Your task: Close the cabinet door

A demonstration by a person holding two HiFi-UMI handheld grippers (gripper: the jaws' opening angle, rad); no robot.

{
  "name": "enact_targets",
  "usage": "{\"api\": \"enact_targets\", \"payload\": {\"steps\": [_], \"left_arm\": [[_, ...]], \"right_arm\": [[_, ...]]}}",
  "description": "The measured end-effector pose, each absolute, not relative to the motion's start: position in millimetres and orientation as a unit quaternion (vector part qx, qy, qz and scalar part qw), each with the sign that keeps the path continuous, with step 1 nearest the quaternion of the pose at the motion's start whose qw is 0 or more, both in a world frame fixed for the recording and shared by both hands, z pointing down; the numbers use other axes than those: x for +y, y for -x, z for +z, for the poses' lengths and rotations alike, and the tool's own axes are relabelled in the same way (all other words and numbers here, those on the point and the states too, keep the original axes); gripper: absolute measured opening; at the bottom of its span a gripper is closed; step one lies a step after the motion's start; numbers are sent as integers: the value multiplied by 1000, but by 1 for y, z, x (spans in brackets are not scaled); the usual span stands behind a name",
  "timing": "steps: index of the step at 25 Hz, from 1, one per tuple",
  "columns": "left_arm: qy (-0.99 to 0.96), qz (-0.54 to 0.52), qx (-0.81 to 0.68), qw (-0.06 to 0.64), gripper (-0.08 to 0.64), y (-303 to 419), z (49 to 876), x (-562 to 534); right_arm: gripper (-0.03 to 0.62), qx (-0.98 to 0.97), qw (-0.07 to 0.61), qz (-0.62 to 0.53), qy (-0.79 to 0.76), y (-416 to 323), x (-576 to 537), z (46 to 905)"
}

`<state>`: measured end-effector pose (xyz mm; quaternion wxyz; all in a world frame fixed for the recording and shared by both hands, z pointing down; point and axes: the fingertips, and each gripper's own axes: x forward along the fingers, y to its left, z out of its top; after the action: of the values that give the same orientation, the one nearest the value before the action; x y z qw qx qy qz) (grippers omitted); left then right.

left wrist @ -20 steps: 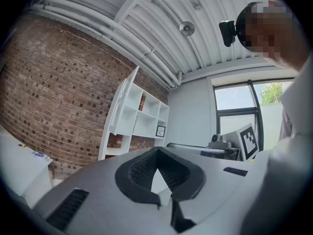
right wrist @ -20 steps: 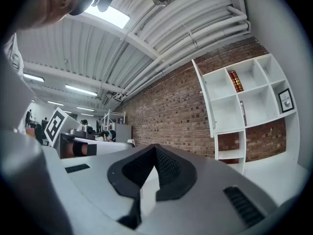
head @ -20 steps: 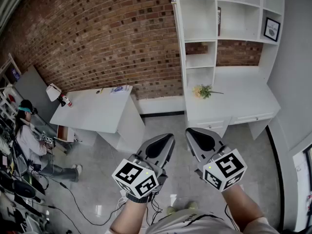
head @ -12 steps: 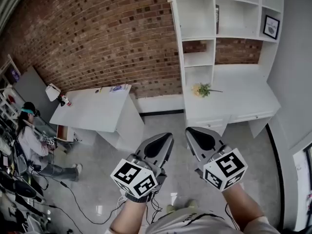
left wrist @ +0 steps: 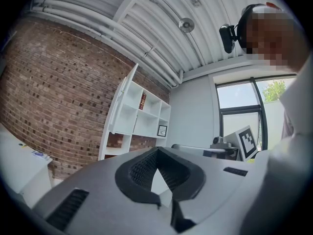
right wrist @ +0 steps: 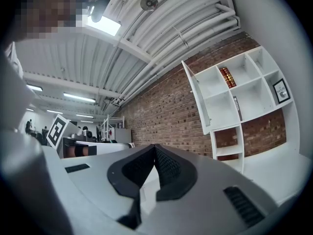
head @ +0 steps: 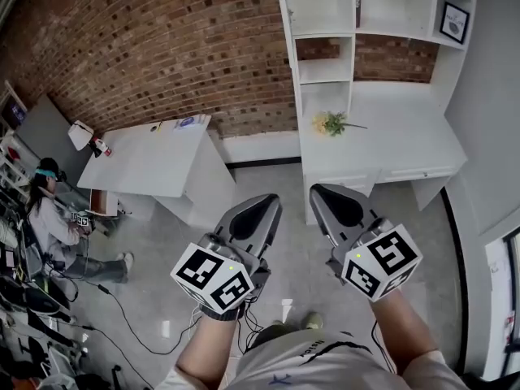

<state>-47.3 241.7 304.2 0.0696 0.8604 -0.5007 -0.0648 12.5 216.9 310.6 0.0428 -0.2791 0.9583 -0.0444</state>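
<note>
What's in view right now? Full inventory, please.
brick wall: one, red-brown, behind everything
shelf unit: one, white, top right
cabinet door: one, white, open at shelf unit's left
books: few, red, upper shelf
framed picture: one, black, right shelf
desk: one, white, under shelves
flowers: one bunch, yellow, on desk
table: one, white, left
seated person: one, light top, far left
left gripper: one, grey, shut, bottom centre
right gripper: one, grey, shut, beside it

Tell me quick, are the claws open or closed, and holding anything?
Left claw: closed, holding nothing.
Right claw: closed, holding nothing.
</note>
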Motion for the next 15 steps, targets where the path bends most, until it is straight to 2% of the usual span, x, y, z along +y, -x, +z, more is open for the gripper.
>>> {"api": "enact_targets", "payload": {"steps": [15], "left_arm": [[-871, -68, -481, 68, 11, 37, 306, 183]], "right_arm": [[17, 953, 33, -34, 299, -15, 163, 316]]}}
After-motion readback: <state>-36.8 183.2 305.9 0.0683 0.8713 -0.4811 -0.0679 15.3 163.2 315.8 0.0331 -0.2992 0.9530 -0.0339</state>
